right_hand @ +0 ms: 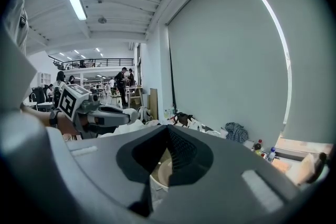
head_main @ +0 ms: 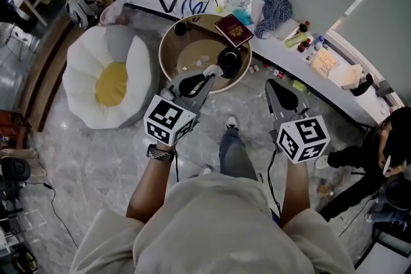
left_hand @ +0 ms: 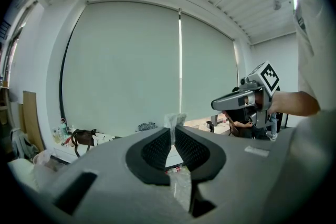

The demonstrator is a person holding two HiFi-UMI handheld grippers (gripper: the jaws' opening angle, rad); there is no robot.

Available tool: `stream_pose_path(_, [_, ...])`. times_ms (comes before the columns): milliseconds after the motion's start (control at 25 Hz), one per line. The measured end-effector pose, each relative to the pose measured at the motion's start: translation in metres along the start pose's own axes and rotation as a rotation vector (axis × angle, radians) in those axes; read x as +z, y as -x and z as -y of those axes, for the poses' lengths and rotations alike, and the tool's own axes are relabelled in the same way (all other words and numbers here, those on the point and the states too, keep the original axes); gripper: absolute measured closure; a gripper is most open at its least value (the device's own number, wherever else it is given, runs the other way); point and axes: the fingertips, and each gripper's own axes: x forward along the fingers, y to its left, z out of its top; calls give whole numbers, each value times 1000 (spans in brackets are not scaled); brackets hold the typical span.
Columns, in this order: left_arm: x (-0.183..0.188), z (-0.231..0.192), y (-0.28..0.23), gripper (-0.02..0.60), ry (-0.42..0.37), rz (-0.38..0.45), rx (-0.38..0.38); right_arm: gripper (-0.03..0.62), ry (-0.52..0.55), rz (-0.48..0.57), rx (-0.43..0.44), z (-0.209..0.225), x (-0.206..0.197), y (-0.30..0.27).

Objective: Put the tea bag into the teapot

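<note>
A black teapot stands on the round beige table, near its right rim. My left gripper reaches over the table's near edge, just left of the teapot, shut on a small white tea bag. In the left gripper view the tea bag sticks up from between the closed pads. My right gripper hangs above the floor to the right of the table; its jaws meet at the tip with nothing between them. The left gripper also shows in the right gripper view.
A maroon book and a small dark object lie on the table. A white and yellow flower cushion sits on the floor to the left. A cluttered ledge runs along the wall. A person sits at the right.
</note>
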Motion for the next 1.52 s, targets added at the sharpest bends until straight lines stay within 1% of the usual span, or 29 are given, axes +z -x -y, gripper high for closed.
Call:
stream_pose_path(280, [-9,-13,-33,549,9,-28,2,588,-8,-22,25,24,-6,-21])
stream_pose_path(480, [-14,-21,-59,549,12,-51,-11,588,-23,-31,45,43,-14,-36])
stream_pose_path(760, [-29,-42,-90,549,37,-91,-19,588,-43,-70,38,75,-23,-62])
stream_pose_path(1160, [-46,-72,-132,549,70,-128,-21,588,-43,-133,59,107,-40,-94])
stream_pose_path(1360, [-56,-76,-149,549,83,-149,-16,588,-30,-160,61,124,-45,-101])
stream_pose_path(1520, [-67,-81,-162,549,97,-180,-19,588,-44,-194,69,136,-54,-109])
